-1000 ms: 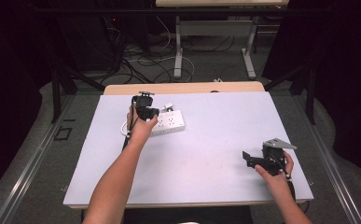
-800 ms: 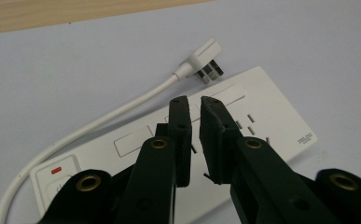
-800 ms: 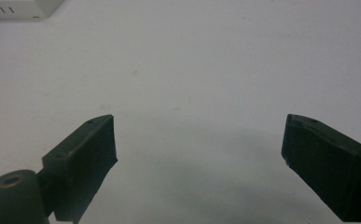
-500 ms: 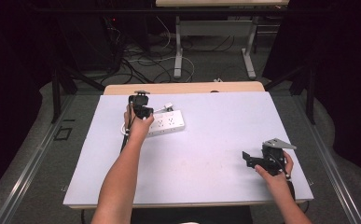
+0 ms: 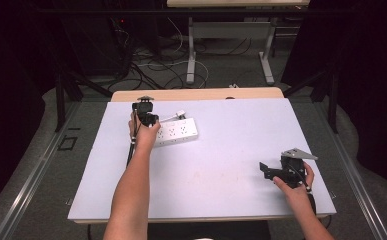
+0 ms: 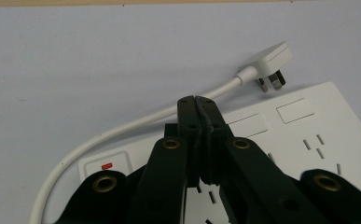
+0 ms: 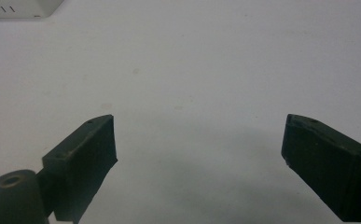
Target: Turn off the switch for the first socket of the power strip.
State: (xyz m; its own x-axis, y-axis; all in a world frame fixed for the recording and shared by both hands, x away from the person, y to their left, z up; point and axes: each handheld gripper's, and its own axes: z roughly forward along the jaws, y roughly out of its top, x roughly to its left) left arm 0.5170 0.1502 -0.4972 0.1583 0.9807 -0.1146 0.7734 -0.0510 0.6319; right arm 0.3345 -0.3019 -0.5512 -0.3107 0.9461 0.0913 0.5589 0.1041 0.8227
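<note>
Hovering the left gripper (image 6: 197, 100), jaws pressed together on nothing, over the white power strip (image 5: 177, 132) at the table's (image 5: 221, 165) far left, seemingly to press it, while resting the right gripper (image 7: 199, 140) wide at near right.

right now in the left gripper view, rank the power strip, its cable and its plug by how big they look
1. power strip, the largest, running off the frame's edge
2. cable, long but thin
3. plug, the smallest

The shut left tool covers part of the strip, which also lies nearest the camera.

Bright lit table (image 5: 221, 165), dark surroundings, soft shadows under the claws, close views slightly soft
</note>
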